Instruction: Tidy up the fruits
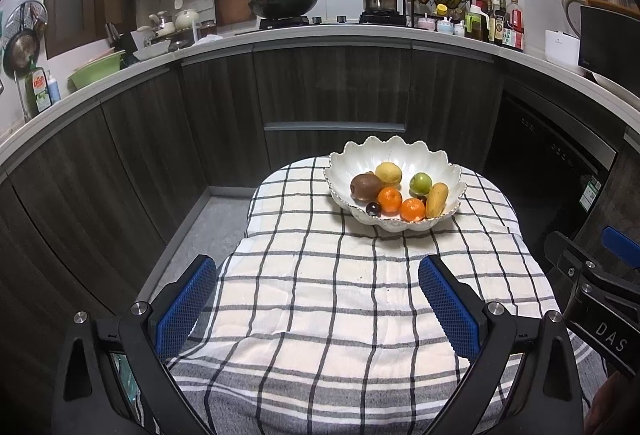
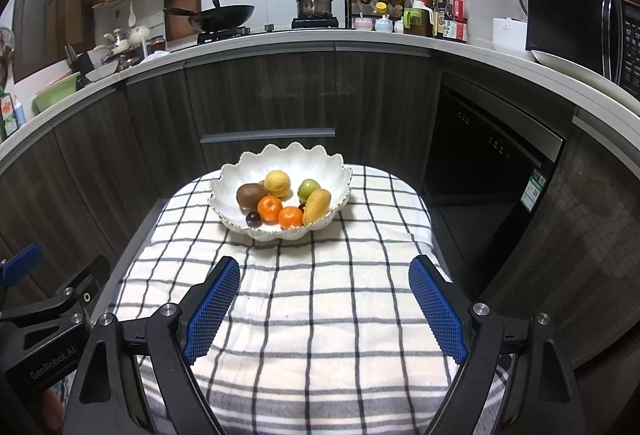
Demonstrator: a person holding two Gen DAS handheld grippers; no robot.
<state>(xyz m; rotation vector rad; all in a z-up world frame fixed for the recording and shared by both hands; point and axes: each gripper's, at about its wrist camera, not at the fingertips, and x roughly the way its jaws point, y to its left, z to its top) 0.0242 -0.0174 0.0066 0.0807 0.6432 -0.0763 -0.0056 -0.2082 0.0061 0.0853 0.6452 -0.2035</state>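
Left wrist view has my left gripper (image 1: pixel 318 289) spread wide with nothing between its blue pads, hovering over the checked cloth (image 1: pixel 320 315) on the near side of the white scalloped bowl (image 1: pixel 396 155); the right wrist view shows my right gripper (image 2: pixel 324 293) equally wide and empty, also short of the bowl. All the fruit sits inside the bowl: a kiwi (image 1: pixel 365 186) at its left, a lemon (image 1: pixel 388 173) behind that, a green apple (image 1: pixel 420 182) toward the back right, a mango (image 1: pixel 437 199) against the right wall, two oranges (image 1: pixel 390 200) at the front, and a dark plum (image 1: pixel 373 209) by the front-left rim. A second dark fruit shows between the apple and mango, but I cannot make it out clearly. No fruit lies on the cloth outside the bowl. I judge this as either the very start or the close of the sorting; the pictures alone cannot settle which. If more is needed, my next move calls for reaching forward over the front rim and closing on one piece without nudging its neighbours.
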